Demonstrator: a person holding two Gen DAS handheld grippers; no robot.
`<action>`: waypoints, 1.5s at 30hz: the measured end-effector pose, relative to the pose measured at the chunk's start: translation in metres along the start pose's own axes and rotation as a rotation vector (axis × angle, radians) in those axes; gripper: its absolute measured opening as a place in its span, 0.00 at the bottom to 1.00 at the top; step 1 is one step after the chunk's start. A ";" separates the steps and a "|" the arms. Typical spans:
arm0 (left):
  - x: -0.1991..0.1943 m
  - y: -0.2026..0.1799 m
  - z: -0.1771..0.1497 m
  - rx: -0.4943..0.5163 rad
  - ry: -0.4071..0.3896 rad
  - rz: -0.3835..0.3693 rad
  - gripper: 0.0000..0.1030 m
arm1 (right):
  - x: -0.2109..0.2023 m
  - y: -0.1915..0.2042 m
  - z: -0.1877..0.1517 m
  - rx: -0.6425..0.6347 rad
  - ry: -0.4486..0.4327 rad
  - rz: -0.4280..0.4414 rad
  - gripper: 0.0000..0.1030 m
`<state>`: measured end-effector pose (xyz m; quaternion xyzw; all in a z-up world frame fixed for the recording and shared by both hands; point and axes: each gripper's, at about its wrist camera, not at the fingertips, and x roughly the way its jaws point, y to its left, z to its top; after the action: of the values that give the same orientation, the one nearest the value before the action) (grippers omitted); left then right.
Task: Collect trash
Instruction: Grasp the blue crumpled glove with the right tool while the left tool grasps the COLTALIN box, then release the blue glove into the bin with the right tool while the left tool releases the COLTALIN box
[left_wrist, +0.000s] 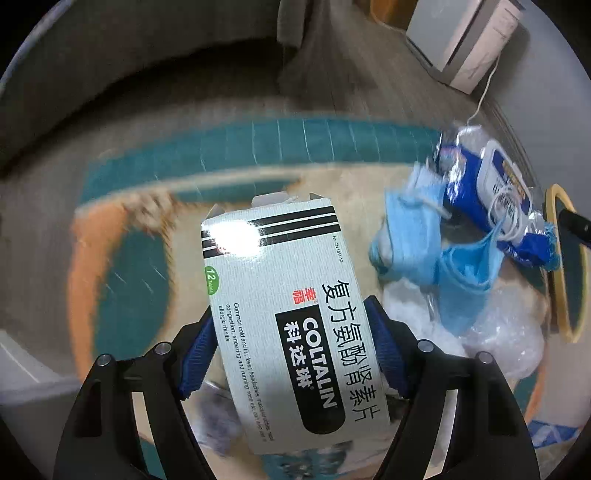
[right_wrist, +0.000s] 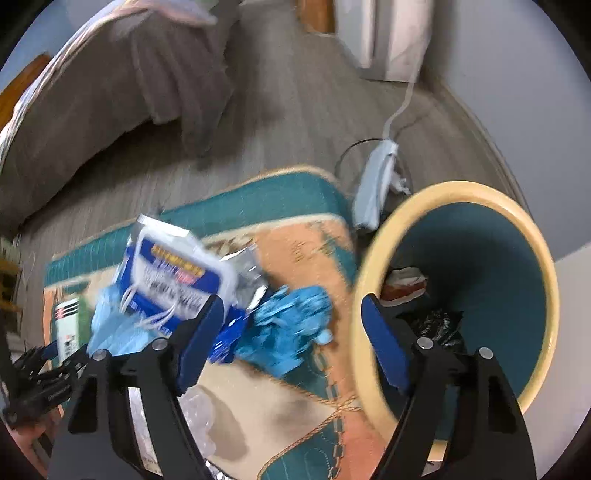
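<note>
Patterned teal-and-orange rug (right_wrist: 306, 258) lies under scattered trash. Left gripper (left_wrist: 291, 332) clamps a Coltalin medicine box (left_wrist: 280, 310); right gripper (right_wrist: 291, 332) spreads empty beside the bin (right_wrist: 373, 258). Glossy cardboard could slip mid-carry.

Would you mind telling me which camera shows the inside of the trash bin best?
The right wrist view: the bin opens toward it, showing its teal interior and trash already inside. The left wrist view catches only a thin sliver of its rim at the right edge.

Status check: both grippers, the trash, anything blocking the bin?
Left gripper shut on medicine box. Right gripper open, empty, at bin rim. Masks and wipes pack on rug. Bin mouth unobstructed.
</note>
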<state>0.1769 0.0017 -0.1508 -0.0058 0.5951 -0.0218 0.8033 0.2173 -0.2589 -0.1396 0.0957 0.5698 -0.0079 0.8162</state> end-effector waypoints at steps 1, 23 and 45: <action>-0.007 -0.003 0.002 0.023 -0.029 0.028 0.74 | 0.000 -0.005 0.001 0.021 0.000 -0.003 0.67; -0.047 -0.016 -0.001 0.115 -0.200 -0.007 0.74 | 0.010 -0.005 -0.014 -0.001 0.109 0.089 0.34; -0.082 -0.041 -0.039 0.251 -0.367 -0.071 0.74 | -0.085 -0.044 -0.029 -0.030 -0.110 0.088 0.34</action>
<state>0.1144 -0.0349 -0.0828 0.0696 0.4311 -0.1226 0.8912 0.1554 -0.3053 -0.0760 0.1078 0.5195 0.0315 0.8470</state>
